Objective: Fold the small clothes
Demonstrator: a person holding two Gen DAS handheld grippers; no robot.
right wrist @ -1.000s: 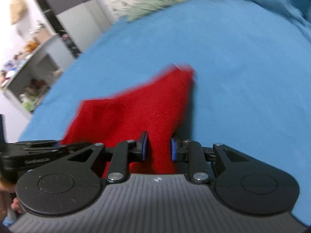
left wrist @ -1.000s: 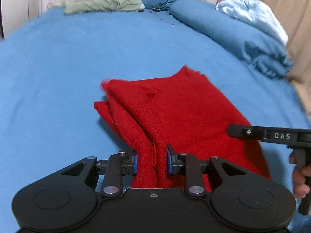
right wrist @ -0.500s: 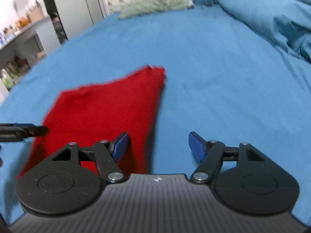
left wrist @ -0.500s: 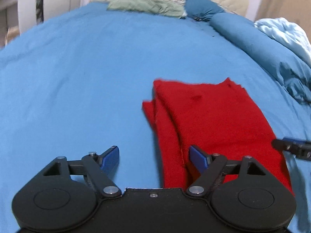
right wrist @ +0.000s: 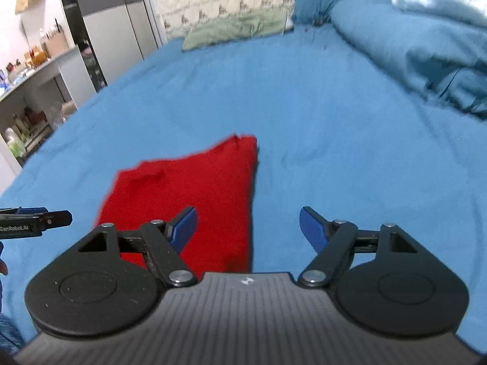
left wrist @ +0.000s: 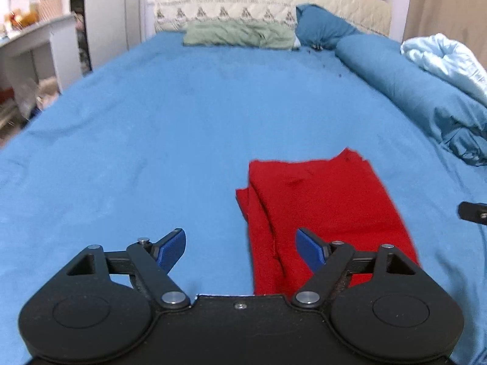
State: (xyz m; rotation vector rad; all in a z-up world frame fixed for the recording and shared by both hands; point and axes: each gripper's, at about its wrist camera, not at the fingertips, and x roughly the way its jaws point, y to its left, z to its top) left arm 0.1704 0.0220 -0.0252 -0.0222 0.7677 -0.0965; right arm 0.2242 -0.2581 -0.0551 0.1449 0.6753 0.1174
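Note:
A folded red garment (left wrist: 322,210) lies flat on the blue bed sheet (left wrist: 152,140). My left gripper (left wrist: 242,248) is open and empty, above the garment's near left edge. In the right wrist view the garment (right wrist: 194,188) lies left of centre. My right gripper (right wrist: 248,226) is open and empty, over the garment's near right edge. The tip of the right gripper shows in the left wrist view (left wrist: 473,211), and the tip of the left gripper shows in the right wrist view (right wrist: 36,220).
A green cloth (left wrist: 240,35) and a blue pillow (left wrist: 322,29) lie at the head of the bed. A rolled blue duvet (left wrist: 420,94) with a pale blue blanket (left wrist: 447,60) runs along the right side. Shelves and a cabinet (right wrist: 39,91) stand off the left edge.
Both grippers were shut on the red garment a second ago. They opened and let it go, then drew back and up. The garment now lies flat on the sheet.

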